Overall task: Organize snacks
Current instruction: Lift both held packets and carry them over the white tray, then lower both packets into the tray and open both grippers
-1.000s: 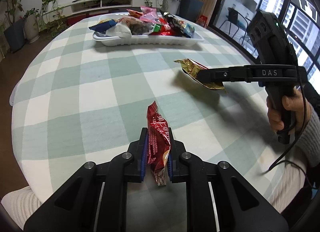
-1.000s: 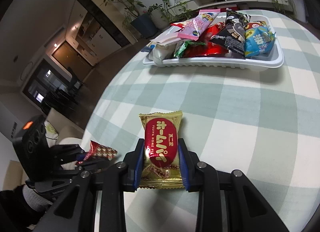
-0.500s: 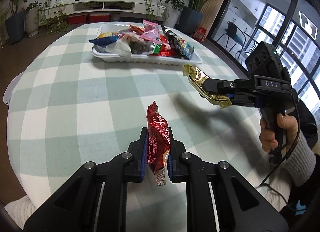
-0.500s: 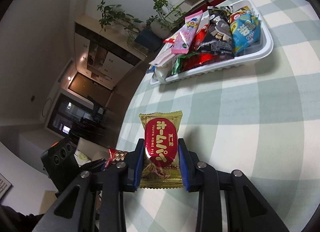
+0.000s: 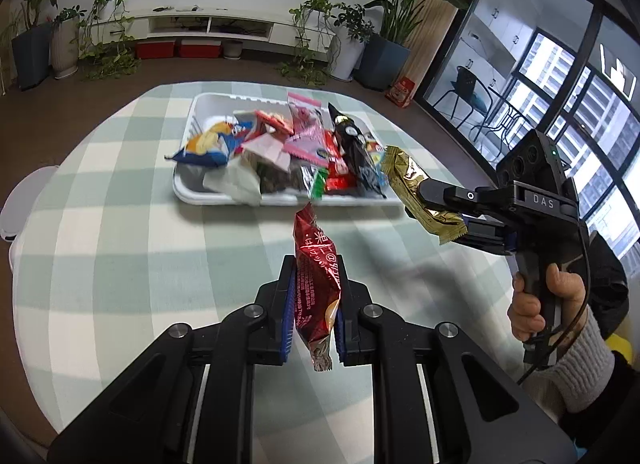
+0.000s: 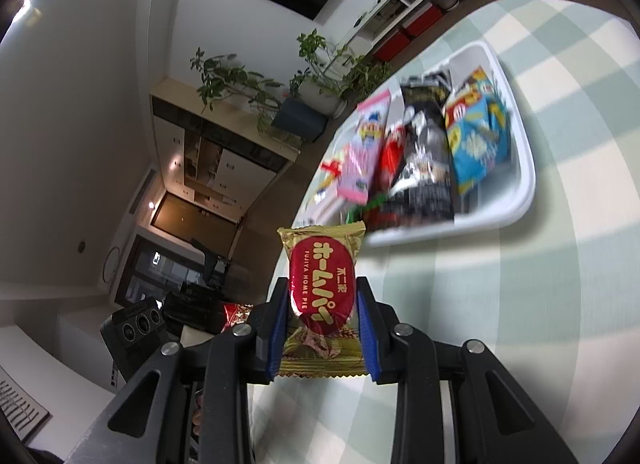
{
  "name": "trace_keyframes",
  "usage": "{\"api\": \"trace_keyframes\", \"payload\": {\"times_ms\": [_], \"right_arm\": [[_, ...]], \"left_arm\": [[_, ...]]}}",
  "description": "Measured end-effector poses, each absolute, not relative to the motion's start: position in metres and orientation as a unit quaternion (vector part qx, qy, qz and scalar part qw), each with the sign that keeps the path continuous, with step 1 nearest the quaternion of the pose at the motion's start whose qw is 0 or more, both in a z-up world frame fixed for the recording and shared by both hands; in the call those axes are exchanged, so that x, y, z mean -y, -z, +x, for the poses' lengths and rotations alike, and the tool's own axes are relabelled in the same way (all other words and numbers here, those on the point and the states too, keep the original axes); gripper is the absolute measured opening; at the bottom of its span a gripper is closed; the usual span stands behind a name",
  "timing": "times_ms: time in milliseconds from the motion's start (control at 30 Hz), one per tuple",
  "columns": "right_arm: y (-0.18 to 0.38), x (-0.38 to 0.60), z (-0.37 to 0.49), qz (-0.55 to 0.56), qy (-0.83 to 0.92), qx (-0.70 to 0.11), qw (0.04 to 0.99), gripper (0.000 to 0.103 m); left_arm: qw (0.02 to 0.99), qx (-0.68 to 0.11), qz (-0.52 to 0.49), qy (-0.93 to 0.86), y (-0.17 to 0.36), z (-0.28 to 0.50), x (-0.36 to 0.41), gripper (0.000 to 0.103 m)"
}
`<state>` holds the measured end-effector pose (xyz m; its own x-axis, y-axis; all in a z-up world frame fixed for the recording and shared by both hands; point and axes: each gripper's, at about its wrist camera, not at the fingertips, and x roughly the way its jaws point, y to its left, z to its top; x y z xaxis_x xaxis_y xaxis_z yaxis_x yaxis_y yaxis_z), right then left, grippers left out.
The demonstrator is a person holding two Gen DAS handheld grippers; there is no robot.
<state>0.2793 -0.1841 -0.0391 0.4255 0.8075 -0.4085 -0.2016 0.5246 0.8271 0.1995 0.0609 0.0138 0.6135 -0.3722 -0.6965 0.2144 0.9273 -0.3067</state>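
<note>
Above the checked desk [image 5: 100, 224], left gripper [image 5: 314, 306] jaws clamp a red snack packet [image 5: 316, 276], right gripper [image 6: 322, 328] jaws a gold pie packet [image 6: 322, 288]; either slippery wrapper might slide out short of the crowded white tray [image 5: 188, 192].

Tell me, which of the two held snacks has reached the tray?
The gold packet in the right gripper; its tip overlaps the tray's edge. The red packet hangs short of it.

Your left gripper [image 5: 314, 304] shows blue pads against a dark red wrapper [image 5: 316, 284] with white lettering; your right gripper [image 6: 322, 328] frames a gold packet [image 6: 322, 284] bearing a red oval. Pale green-and-white checks cover the tablecloth [image 5: 120, 248]; the tray [image 5: 192, 192] is white.
</note>
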Motion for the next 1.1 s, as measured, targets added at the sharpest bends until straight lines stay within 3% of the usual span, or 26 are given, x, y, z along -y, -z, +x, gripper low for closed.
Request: {"api": "trace_keyframes", "payload": {"times_ms": [500, 1100], "right_arm": [[0.028, 0.191, 0.366, 0.383, -0.299, -0.399, 0.778, 0.034], [0.042, 0.168, 0.413, 0.312, -0.262, -0.405, 0.819, 0.035]], "left_arm": [[0.898, -0.408, -0.097, 0.135, -0.039, 0.307, -0.076, 0.014], [0.893, -0.432, -0.079, 0.094, 0.007, 0.407, -0.077, 0.015]]}}
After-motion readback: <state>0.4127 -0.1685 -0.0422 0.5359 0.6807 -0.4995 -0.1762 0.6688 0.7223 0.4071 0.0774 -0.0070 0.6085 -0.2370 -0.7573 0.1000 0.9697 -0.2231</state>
